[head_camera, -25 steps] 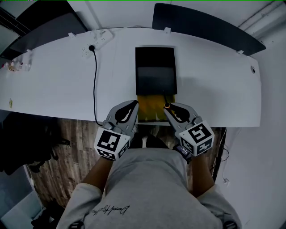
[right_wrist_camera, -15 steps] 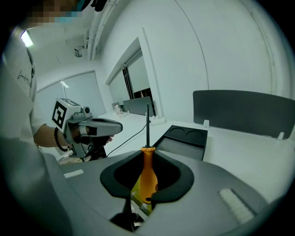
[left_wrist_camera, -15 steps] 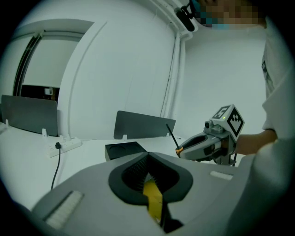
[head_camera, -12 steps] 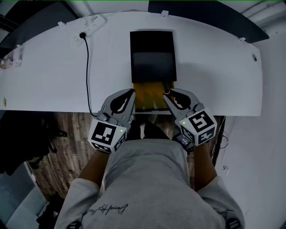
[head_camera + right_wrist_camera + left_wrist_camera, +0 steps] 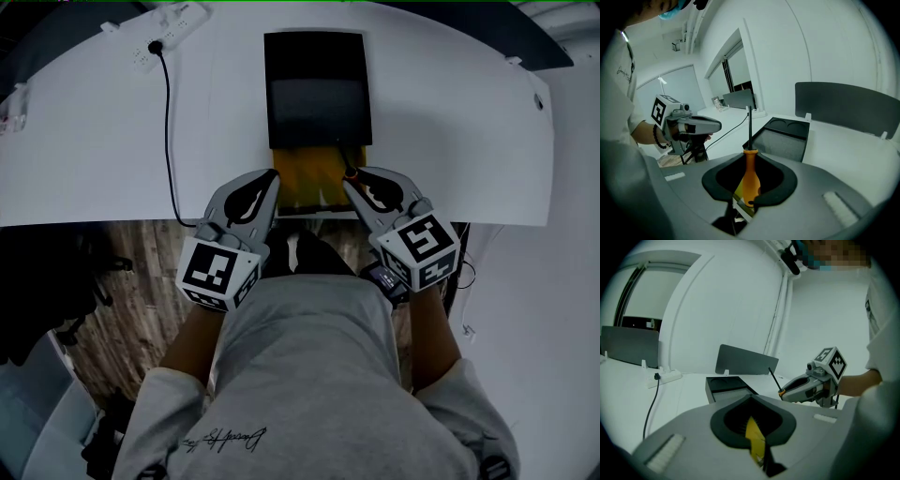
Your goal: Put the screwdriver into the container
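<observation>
The screwdriver point(image 5: 750, 180) has an orange handle and a thin black shaft that points up and away. My right gripper point(image 5: 751, 202) is shut on its handle. In the head view the right gripper point(image 5: 354, 184) holds the screwdriver point(image 5: 349, 172) at the table's front edge, just short of the black open container point(image 5: 317, 103). The shaft tip reaches toward the container's near right corner. My left gripper point(image 5: 271, 182) hovers beside it over the same edge, shut and holding nothing. The left gripper view shows the left gripper point(image 5: 761, 456), the container point(image 5: 726, 384) and the screwdriver point(image 5: 775, 380).
A yellow mat point(image 5: 305, 180) lies between the container and the table edge, under both grippers. A power strip point(image 5: 173, 19) sits at the far left with a black cable point(image 5: 169, 122) running to the front edge. A dark panel point(image 5: 846, 110) stands behind the white table point(image 5: 450, 122).
The head view has tilted, so the table sits higher in frame. Both grippers keep their place at the front edge, and the right one still holds the screwdriver.
</observation>
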The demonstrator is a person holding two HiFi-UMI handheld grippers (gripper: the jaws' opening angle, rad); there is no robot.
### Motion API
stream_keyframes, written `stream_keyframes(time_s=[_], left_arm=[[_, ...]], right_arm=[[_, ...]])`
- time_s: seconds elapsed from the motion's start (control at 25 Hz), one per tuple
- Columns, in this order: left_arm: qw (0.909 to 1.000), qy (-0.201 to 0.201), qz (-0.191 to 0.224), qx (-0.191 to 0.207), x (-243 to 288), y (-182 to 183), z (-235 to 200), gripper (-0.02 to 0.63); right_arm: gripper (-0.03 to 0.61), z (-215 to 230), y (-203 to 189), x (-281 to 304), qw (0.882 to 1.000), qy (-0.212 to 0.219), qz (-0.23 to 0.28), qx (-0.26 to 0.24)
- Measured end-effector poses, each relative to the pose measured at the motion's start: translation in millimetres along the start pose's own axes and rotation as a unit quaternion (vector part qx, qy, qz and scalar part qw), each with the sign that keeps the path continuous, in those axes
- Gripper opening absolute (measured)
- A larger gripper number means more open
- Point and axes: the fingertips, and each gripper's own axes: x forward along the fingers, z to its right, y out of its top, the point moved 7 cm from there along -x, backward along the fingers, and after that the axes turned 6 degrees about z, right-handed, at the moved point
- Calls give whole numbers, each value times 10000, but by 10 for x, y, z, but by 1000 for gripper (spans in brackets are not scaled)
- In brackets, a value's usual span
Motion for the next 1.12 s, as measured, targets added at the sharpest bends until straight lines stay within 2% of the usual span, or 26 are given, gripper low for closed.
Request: stream_keyframes(time_s=[0.32, 0.64, 1.12], left_arm=[[9999, 124, -74, -79, 0, -112, -140, 0], [9996, 218, -173, -42, -15, -155, -267, 0], [9987, 356, -308, -174, -105, -282, -362, 0]], right_arm=[[84, 59, -108, 142, 9996, -45, -249, -93], [84, 98, -250, 353, 9963, -71, -679, -531], [84, 84, -502, 658, 9881, 15, -1238, -911]])
